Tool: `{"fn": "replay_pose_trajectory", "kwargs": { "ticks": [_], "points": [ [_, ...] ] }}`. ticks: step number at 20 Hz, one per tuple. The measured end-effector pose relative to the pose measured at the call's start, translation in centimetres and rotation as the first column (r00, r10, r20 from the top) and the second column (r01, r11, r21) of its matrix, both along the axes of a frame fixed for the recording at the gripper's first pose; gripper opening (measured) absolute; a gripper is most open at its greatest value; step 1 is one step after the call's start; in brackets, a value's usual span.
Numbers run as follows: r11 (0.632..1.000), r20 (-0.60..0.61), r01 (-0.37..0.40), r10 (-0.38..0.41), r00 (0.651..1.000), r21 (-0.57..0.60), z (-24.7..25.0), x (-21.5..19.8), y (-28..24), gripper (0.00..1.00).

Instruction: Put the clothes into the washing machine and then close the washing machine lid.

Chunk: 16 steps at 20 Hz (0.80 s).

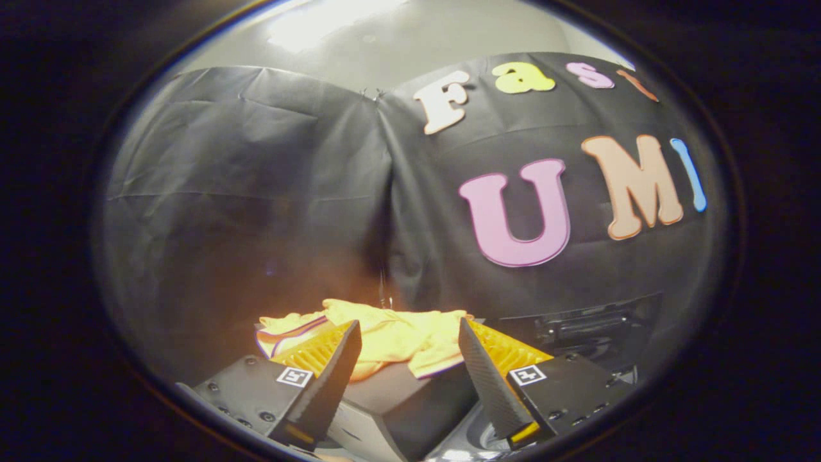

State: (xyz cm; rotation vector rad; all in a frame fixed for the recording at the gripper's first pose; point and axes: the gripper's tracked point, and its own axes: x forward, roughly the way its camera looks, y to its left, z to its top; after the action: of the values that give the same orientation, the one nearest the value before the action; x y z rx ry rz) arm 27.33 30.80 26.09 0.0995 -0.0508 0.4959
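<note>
Your hand-held gripper (404,378) hangs spread, gripping nothing; the yellow shirt (391,337) lies crumpled just beyond its fingers.

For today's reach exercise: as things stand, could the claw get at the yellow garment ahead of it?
Probably yes. The claw is open, its fingers apart, and the yellow garment lies crumpled just ahead, between and beyond the fingertips, on a dark surface. Nothing visible stands between them.
</note>
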Motion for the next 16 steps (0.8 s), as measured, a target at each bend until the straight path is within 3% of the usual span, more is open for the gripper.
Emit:
{"fn": "replay_pose_trajectory", "kwargs": {
  "ticks": [8, 12, 16],
  "points": [
    [0.978, -0.213, -0.100, 0.059, 0.975, -0.183, -2.5, 6.1, 6.8, 0.94],
    [0.979, -0.282, -0.093, 0.038, 0.959, -0.183, -1.1, 7.1, 6.9, 0.61],
    [0.977, -0.263, -0.051, -0.006, 0.965, -0.207, -2.0, 8.0, 5.0, 0.27]
  ]
}}
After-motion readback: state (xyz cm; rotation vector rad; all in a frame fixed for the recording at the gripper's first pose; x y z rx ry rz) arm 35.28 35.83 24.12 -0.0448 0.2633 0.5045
